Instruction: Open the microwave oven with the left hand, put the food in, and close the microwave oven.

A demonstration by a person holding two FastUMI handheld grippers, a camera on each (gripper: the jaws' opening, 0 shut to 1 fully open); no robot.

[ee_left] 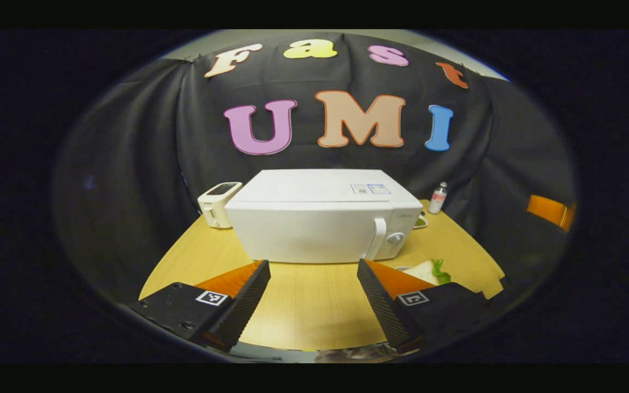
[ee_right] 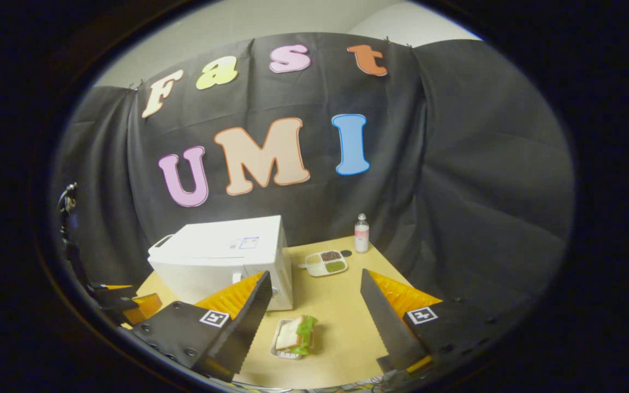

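The left claw (ee_left: 313, 267) fills the bottom of the left gripper view: two wedge-shaped fingers (ee_left: 249, 297), ridged along their inner faces, each rising from a black block with small screws in its top. A square black-and-white marker tag (ee_left: 212, 297) sits on the lower-left block, and another (ee_left: 413, 298) on the lower-right one. In the right gripper view, the right claw (ee_right: 315, 278) is built the same: ribbed wedge fingers (ee_right: 383, 311), black screwed mounts, one marker tag (ee_right: 214, 318) at lower left and another (ee_right: 422, 315) at lower right.
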